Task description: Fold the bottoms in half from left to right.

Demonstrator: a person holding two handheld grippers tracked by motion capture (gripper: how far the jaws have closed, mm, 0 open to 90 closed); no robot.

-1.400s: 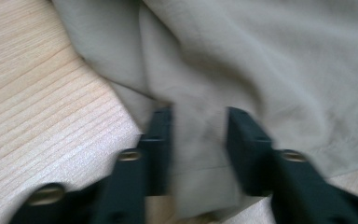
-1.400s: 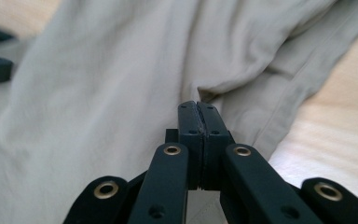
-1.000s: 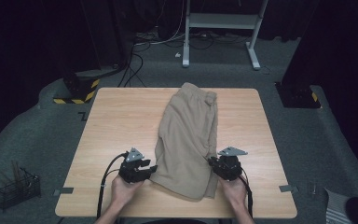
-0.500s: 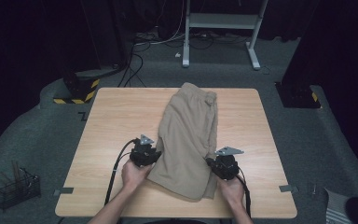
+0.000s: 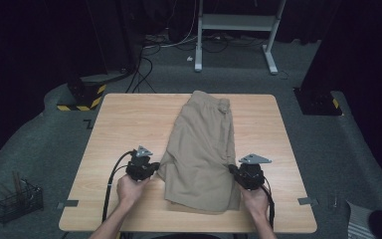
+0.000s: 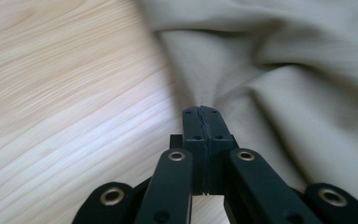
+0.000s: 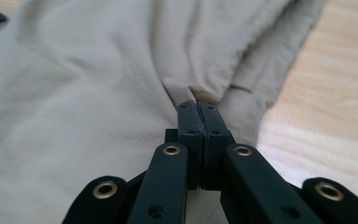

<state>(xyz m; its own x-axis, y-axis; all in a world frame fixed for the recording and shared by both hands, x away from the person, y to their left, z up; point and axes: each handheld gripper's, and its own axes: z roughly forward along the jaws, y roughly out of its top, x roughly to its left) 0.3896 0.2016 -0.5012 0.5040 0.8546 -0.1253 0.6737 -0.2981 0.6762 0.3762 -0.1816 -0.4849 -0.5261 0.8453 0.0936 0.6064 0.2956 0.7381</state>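
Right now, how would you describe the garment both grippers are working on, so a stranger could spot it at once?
On the wooden table, look down the middle: the khaki shorts lie flat, waistband at the far end. The left gripper and right gripper pinch the side edges near the hem. It is the one piece of cloth there, pale tan against the wood.

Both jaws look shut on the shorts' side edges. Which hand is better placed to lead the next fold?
Neither clearly. Left gripper and right gripper each pinch an edge of the shorts, level with each other on the table. The symmetric grip probably suits moving both together.
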